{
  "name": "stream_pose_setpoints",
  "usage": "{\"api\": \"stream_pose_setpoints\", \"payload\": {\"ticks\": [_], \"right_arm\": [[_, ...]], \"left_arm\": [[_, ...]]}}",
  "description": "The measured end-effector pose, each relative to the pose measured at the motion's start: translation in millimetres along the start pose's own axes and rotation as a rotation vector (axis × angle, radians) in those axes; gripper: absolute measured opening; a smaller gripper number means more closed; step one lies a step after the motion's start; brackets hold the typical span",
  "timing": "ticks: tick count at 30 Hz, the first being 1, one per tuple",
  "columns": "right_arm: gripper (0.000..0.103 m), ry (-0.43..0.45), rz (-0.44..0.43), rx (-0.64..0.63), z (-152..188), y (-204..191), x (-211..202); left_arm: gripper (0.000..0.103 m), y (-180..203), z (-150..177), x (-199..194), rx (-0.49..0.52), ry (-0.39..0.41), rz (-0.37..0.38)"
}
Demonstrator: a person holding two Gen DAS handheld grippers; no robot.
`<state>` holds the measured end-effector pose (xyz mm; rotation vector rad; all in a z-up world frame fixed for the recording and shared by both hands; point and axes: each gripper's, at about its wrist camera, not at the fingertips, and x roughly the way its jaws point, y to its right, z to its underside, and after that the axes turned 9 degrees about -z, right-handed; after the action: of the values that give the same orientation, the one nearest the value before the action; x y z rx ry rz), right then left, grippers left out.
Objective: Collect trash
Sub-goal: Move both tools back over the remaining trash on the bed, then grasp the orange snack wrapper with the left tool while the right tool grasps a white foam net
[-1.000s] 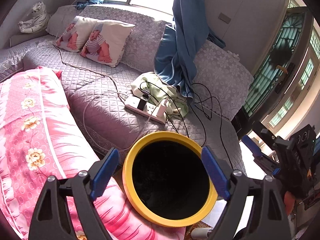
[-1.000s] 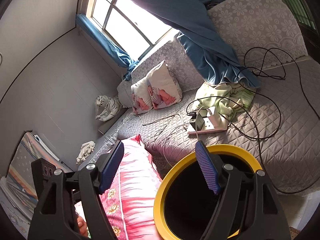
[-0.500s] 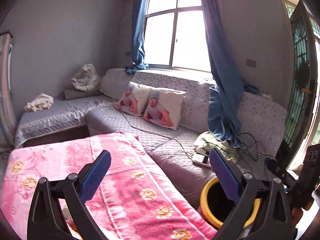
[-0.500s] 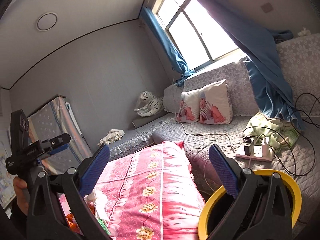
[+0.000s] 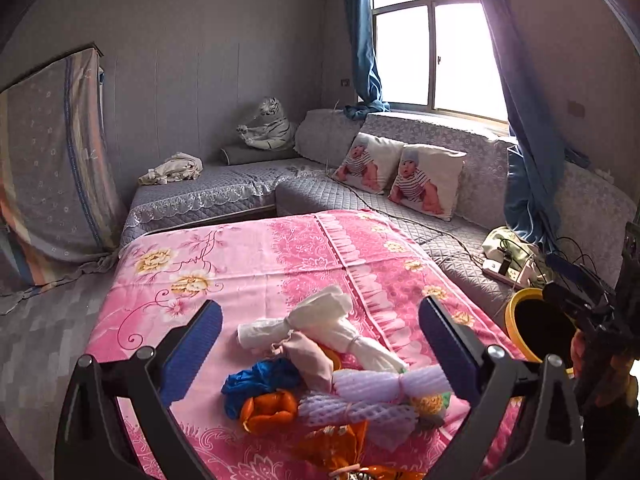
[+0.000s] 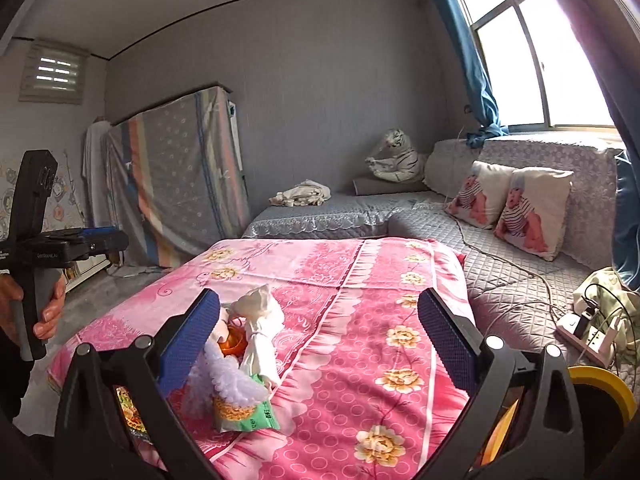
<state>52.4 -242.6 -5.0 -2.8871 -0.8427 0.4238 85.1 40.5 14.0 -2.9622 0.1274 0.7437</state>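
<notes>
Left wrist view: my left gripper [image 5: 320, 340] stands released, jaws spread wide with nothing between the pads; they have just been opening. Going left to right, the trash pile [image 5: 320, 376] lies on the pink floral cloth [image 5: 256, 264] at 6 o'clock, framed by the two fingers but untouched: a blue bag [image 5: 256, 380], an orange wrapper [image 5: 268, 410], a white knotted bag [image 5: 324, 324] and purple foam netting [image 5: 384, 384]. The yellow-rimmed bin [image 5: 516, 312] stands at 3 o'clock, off the cloth's edge.

Right wrist view: my right gripper [image 6: 320, 340] is likewise released and empty, jaws having just been opening. The trash pile [image 6: 244, 360] sits at 7 o'clock beside the left finger, a green packet [image 6: 248, 416] nearest. The bin's rim [image 6: 604, 384] shows at 4 o'clock.
</notes>
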Motion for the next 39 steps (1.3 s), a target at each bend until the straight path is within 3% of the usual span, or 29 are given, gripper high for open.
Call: {"api": "stream_pose_setpoints", "payload": {"ticks": [9,21,25,31,39], "right_arm": [[0.095,-0.122,-0.098,0.031,27.1,-6.5,32.6],[0.095,-0.231,-0.159,-0.041,51.9,-29.8,58.1],[0.094,-0.256,-0.189,-0.047,56.6,-36.1,67.8],[0.094,-0.285,-0.212,-0.053,61.9,-41.9,81.4],[0.082,-0.329,-0.235,-0.018,65.3,-34.2,100.3]], "left_arm": [[0.095,-16.2,74.5,-5.7,-0.073,-0.14,0.037],[0.095,3.4,130.0,12.1,-0.061,-0.307,0.048],[0.095,6.6,135.2,18.6,-0.039,-0.34,0.029],[0.095,4.9,136.1,28.5,-0.089,-0.372,0.101],[0.095,6.8,137.0,48.8,-0.138,-0.414,0.141]]}}
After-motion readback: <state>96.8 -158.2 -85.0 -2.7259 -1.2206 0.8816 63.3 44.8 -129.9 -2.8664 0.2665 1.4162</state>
